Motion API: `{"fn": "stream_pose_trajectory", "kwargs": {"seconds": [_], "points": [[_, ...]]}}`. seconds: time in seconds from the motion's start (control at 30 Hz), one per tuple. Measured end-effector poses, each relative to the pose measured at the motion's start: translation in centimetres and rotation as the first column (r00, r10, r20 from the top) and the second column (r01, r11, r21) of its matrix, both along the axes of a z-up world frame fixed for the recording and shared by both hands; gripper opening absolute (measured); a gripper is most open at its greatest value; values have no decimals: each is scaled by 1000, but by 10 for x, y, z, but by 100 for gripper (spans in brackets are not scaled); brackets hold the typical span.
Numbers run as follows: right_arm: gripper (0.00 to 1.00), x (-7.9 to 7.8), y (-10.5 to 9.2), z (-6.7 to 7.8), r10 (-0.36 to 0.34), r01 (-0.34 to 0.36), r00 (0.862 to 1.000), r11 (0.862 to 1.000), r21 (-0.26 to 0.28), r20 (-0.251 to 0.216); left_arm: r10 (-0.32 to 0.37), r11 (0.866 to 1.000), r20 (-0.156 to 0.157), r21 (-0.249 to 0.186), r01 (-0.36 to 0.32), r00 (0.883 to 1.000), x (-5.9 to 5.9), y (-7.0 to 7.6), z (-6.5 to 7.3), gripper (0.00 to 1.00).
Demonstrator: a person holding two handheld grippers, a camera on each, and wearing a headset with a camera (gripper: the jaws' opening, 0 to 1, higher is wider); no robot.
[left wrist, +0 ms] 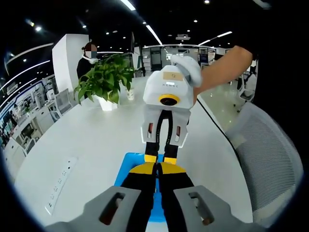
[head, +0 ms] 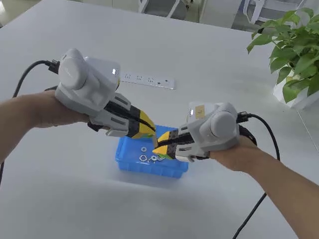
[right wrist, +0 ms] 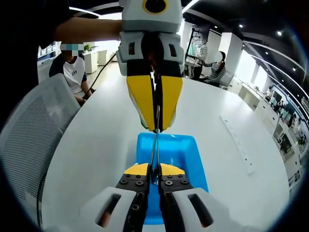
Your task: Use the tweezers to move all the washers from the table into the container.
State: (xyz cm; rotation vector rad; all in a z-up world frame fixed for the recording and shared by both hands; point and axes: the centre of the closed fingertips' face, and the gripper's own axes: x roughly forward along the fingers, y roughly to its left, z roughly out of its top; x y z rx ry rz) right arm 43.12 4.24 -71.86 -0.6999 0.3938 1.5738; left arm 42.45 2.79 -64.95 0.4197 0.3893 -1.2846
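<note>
A blue container [head: 149,169] sits on the white table with a few small metal washers [head: 143,158] lying inside it. Above it the two grippers meet tip to tip. The left gripper [head: 152,132] comes in from the left and the right gripper [head: 160,148] from the right. In the right gripper view, thin metal tweezers [right wrist: 155,145] run from my right gripper's [right wrist: 154,171] shut jaws up into the left gripper's [right wrist: 155,128] shut yellow jaws, over the container [right wrist: 178,150]. In the left gripper view, the left gripper [left wrist: 156,169] is shut, facing the right gripper [left wrist: 160,158].
A white power strip [head: 149,79] lies on the table behind the container. A potted plant [head: 294,50] stands at the far right edge. Black cables trail from both grippers. A mesh chair [right wrist: 29,130] and people are beyond the table.
</note>
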Motion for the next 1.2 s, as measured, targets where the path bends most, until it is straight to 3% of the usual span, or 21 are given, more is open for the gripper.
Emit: {"fn": "stream_pose_trajectory", "kwargs": {"seconds": [0.2, 0.4, 0.73, 0.87, 1.2], "points": [[6, -14, -1, 9, 14, -14, 1000, 1000, -15, 18, -30, 1000, -1, -2, 30, 1000, -15, 0, 8, 5], [6, -27, -6, 6, 29, -27, 999, 998, -60, 30, -49, 998, -19, 30, 50, 999, -29, 0, 2, 5], [5, -44, -16, -10, 58, -53, 998, 990, -133, 36, -70, 994, -42, 85, 73, 997, -48, 0, -20, 5], [6, -50, -20, -18, 66, -59, 997, 985, -163, 39, -71, 989, -56, 128, 77, 996, -54, 3, -35, 5], [6, -61, -27, -35, 68, -63, 997, 980, -188, 23, -64, 982, -87, 174, 78, 994, -66, 7, -63, 5]]}}
